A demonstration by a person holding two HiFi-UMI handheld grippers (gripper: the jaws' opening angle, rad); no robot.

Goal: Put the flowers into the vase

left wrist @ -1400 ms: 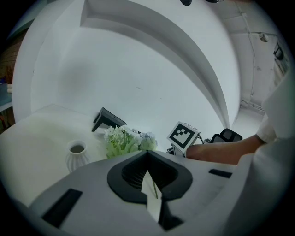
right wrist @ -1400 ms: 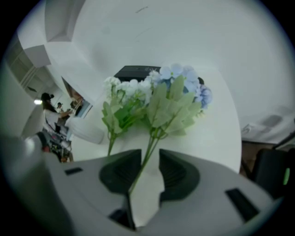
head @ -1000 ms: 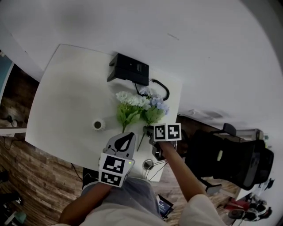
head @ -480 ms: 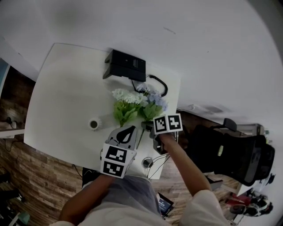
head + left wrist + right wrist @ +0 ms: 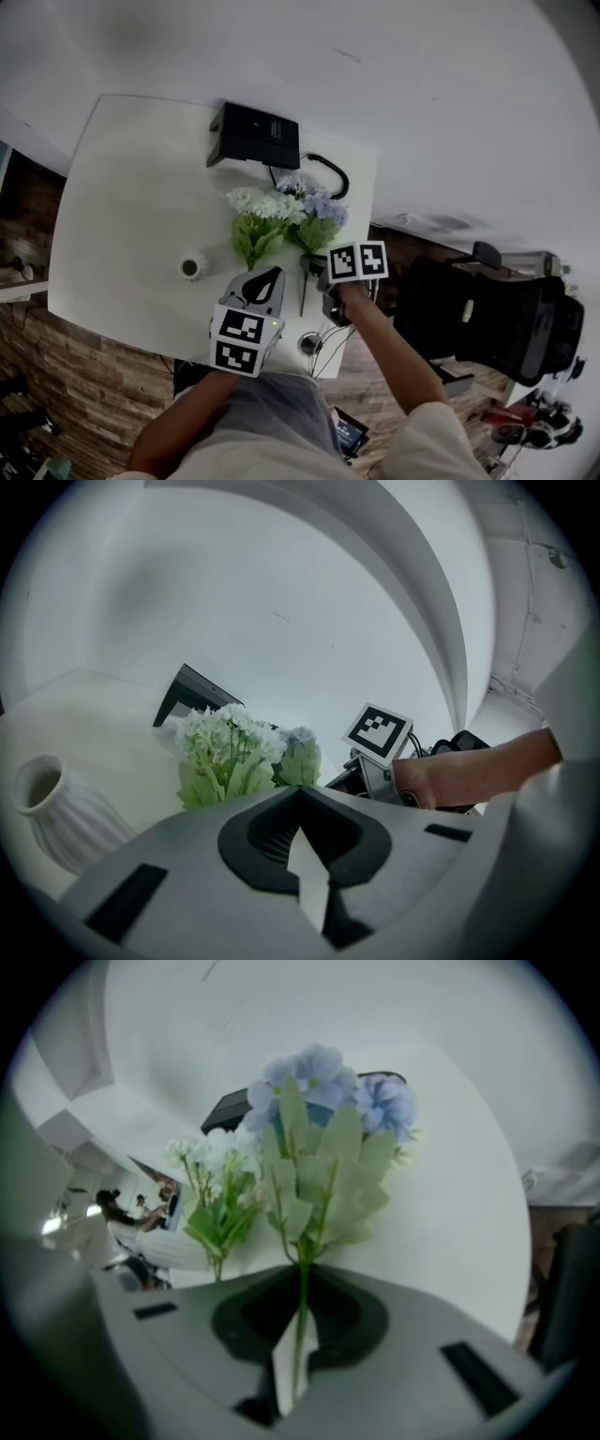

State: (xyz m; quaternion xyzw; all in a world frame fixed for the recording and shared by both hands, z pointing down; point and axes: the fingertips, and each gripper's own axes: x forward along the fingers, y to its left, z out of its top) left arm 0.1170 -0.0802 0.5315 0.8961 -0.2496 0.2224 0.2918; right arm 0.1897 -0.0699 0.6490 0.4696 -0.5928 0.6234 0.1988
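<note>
Closing just now on the thin green stem (image 5: 302, 1283) of the blue-flowered artificial sprig (image 5: 323, 1101), which lies near the white table's (image 5: 122, 187) right edge, the right gripper (image 5: 298, 1335) pinches it low down. The left gripper (image 5: 305, 855) is clamped together, empty. The sprig looks light, top-heavy and thin-stemmed, so a firm low hold seems best.

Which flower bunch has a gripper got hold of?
The blue-flowered bunch with green leaves: its stem sits between the jaws of the right gripper, which have just been closing on it. The white-flowered bunch lies free beside it.
</note>
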